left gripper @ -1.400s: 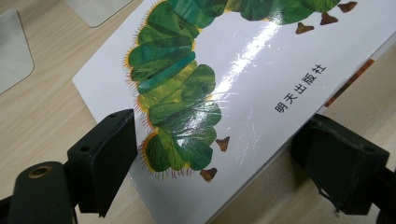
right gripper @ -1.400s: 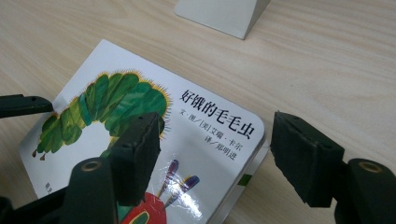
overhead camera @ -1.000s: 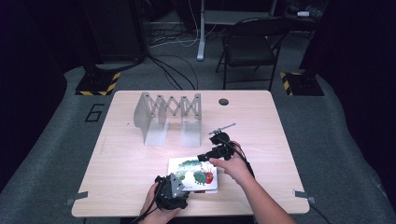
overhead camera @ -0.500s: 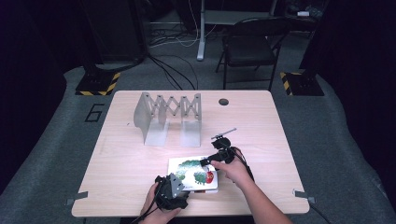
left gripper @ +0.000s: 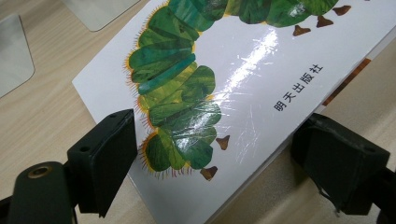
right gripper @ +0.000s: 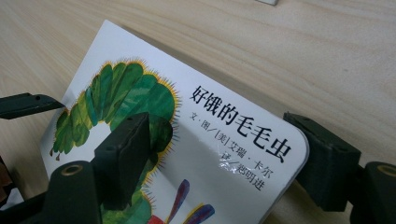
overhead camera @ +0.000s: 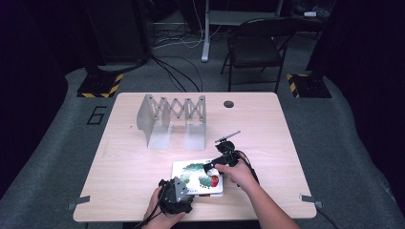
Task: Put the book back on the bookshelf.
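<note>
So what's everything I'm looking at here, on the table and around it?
Picture book: one, white cover with green caterpillar, near table edge, between both grippers' jaws.
Expanding bookend rack: one, grey, table's far half.
Table: one, light wood.
Folding chair: one, black, behind table.
Striped floor bases: two, black and yellow, far corners.
Left gripper: one, black, at book's near corner.
Right gripper: one, black, at book's title corner.

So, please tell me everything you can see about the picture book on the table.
The picture book is a white, glossy board book showing a green caterpillar with a red head and black Chinese print. It lies closed near the front edge of the wooden table. The left gripper straddles one corner and the right gripper another, one jaw over the cover and one beyond the edge; pad contact is unclear.
</note>
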A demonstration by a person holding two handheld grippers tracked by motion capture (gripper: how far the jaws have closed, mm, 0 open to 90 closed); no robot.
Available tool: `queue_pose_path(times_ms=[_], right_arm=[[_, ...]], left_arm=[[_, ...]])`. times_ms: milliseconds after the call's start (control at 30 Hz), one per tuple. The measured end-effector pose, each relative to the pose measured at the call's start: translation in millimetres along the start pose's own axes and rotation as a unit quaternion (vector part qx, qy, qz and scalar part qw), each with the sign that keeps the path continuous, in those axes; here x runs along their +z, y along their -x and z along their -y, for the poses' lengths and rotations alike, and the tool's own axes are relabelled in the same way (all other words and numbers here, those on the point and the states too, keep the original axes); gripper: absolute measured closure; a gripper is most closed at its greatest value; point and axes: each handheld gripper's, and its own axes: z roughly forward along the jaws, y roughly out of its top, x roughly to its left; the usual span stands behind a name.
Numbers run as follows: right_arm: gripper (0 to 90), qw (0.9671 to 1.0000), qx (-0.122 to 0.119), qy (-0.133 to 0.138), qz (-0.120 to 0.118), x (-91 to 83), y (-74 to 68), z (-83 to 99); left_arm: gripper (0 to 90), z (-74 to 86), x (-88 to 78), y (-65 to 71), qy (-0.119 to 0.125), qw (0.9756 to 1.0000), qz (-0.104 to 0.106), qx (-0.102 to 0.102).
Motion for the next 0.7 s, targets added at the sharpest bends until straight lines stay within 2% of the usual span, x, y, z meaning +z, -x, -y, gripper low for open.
queue_pose_path(times_ms=[167, 333, 467, 667, 700], right_arm=[[25.5, 1.0, 0.001, -0.003, -0.003, -0.3, 0.6, 0.2], [26.7, 1.0, -0.008, 0.005, 0.004, -1.9, -2.3, 0.8], [27.1, 1.0, -0.007, 0.001, 0.001, -2.4, -1.5, 0.9], [27.8, 1.0, -0.007, 0.005, 0.002, -3.3, -2.1, 1.1], [28.1, 1.0, -0.007, 0.005, 0.002, -3.5, -2.2, 1.1]], left_arm=[[14.4, 0.0, -0.1, 0.1, 0.0, 1.0, -0.001, 0.0], [12.8, 0.6, -0.1, 1.1, -0.005, 0.9998, -0.011, -0.014], [5.7, 1.1, 2.2, -2.8, -0.013, 0.9992, -0.013, -0.037], [2.3, 3.3, 5.0, -9.5, -0.022, 0.9968, 0.005, -0.077], [1.8, 3.6, 5.3, -11.9, -0.028, 0.996, 0.014, -0.084]])
